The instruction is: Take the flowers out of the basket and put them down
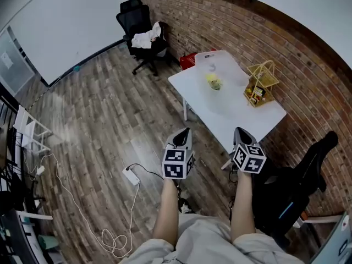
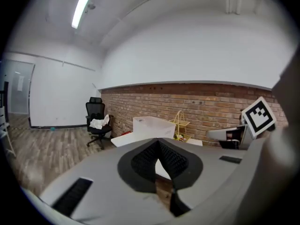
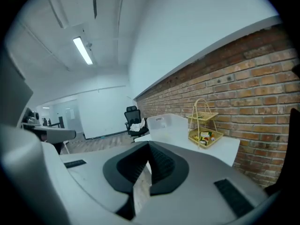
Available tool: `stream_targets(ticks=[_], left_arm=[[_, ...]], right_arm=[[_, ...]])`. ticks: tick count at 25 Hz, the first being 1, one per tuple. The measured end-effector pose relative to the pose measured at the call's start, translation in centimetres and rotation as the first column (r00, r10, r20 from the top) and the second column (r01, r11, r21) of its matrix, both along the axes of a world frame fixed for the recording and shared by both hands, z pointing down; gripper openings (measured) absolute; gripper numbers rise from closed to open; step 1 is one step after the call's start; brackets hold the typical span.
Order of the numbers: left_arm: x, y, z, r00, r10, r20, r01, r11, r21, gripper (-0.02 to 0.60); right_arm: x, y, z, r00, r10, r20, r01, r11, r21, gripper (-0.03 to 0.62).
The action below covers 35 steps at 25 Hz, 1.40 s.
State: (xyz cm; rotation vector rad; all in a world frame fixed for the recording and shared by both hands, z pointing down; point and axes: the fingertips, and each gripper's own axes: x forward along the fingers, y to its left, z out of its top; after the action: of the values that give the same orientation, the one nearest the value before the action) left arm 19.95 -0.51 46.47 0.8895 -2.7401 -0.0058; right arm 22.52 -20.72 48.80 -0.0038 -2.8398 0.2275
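Two tiers of yellow wire basket (image 1: 262, 77) on smooth white table (image 1: 220, 114)

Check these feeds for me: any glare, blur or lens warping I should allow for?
Head view: even light, sharp, but the wide lens bows the brick wall and the white table looks washed out. Left gripper view: heavy fisheye, black corners, ceiling light blown out. Right gripper view: same warp; basket is sharp.

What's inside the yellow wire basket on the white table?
The yellow wire basket holds small red, yellow and green items on its lower tier, too small to identify. The upper tier's contents cannot be seen.
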Motion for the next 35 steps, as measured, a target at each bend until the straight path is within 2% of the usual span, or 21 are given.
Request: stream_targets(ticks=[3, 7, 17, 24, 29, 35], left_arm=[[-2.2, 1.0, 1.2, 1.000, -0.003, -0.020, 0.003, 1.000, -0.011, 0.023], [-4.3, 2.2, 0.9, 1.000, 0.027, -0.001, -0.027, 0.999, -0.034, 0.023], [-7.9, 4.5, 1.8, 0.999, 0.035, -0.023, -0.036, 0.999, -0.022, 0.023], [-13.3, 3.9, 2.2, 0.999, 0.028, -0.026, -0.029, 0.999, -0.046, 0.023], [-17.1, 3.5, 0.8, 0.999, 0.037, -0.005, -0.037, 0.999, -0.014, 0.023], [-22.1, -0.6, 1.3, 0.995, 0.100, 0.001, -0.100, 0.994, -0.040, 0.023]], right_arm=[[-1.3, -0.1, -0.2, 0.999, 0.036, 0.016, -0.036, 0.999, 0.021, 0.017], [-3.3, 0.7, 0.9, 0.998, 0.064, -0.006, -0.064, 0.998, 0.019, 0.017], [-7.0, 0.6, 0.0, 0.994, 0.111, 0.003, -0.111, 0.991, 0.071, 0.017], [-12.6, -1.7, -0.6, 0.993, 0.115, 0.025, -0.117, 0.991, 0.059, 0.017], [-16.4, -1.6, -1.9, 0.993, 0.108, 0.039, -0.110, 0.992, 0.065, 0.017], [-21.3, -4.3, -2.3, 0.991, 0.127, 0.051, -0.130, 0.989, 0.074, 0.017]])
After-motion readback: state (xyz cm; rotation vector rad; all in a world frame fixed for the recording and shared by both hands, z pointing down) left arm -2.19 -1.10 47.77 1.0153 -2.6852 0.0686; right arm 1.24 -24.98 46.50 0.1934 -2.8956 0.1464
